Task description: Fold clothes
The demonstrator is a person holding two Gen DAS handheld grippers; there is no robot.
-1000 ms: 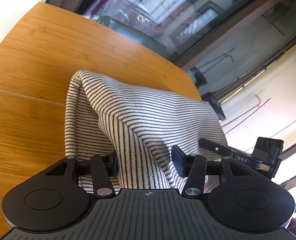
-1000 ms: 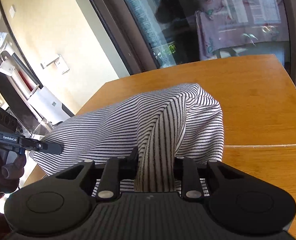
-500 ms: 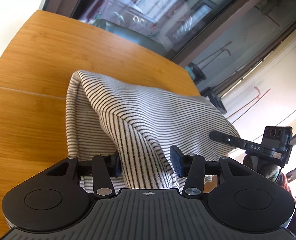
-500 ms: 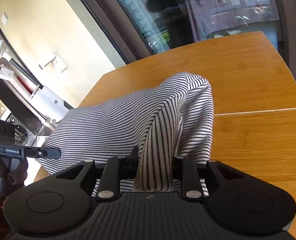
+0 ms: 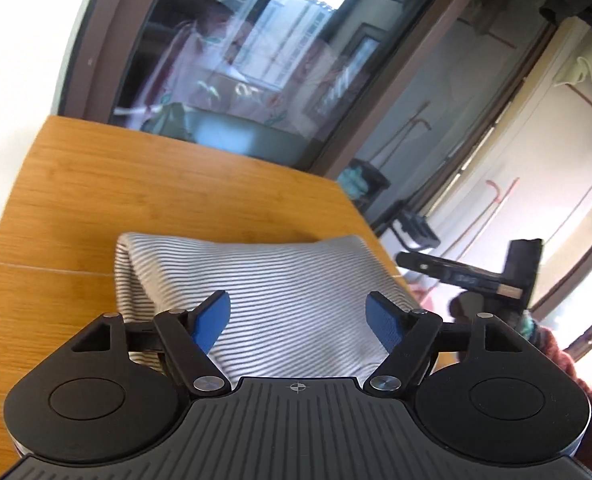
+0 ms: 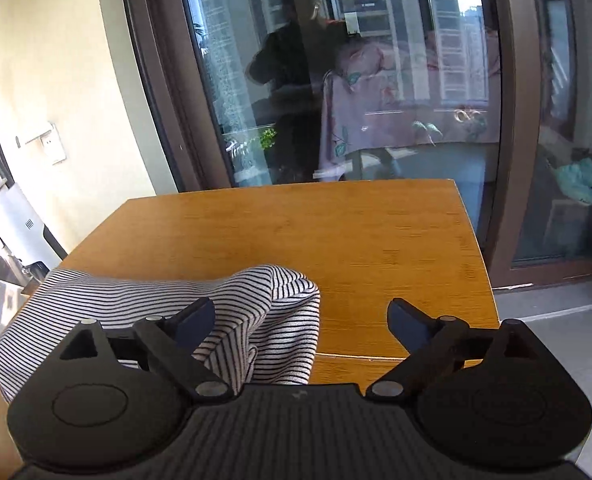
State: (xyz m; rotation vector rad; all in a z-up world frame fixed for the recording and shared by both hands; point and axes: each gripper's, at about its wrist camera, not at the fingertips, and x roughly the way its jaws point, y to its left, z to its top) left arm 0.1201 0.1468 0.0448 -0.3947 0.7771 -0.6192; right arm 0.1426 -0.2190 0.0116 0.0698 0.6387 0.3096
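A black-and-white striped garment lies folded on the wooden table. My left gripper hovers just above its near part, open, with the blue pads spread wide and nothing between them. In the right wrist view the same striped garment lies at the lower left with a rumpled fold at its right end. My right gripper is open above that end and holds nothing. The right gripper also shows at the right edge of the left wrist view as a black bar.
The table stands against a large glass door with a brown frame. Its right edge drops to a grey floor. A white appliance stands at the left by the wall. A reflection of a person shows in the glass.
Both grippers have let go of the striped garment and opened wide. The cloth has dropped from its lifted peaks and now lies flatter on the table. Both grippers have pulled back and up.
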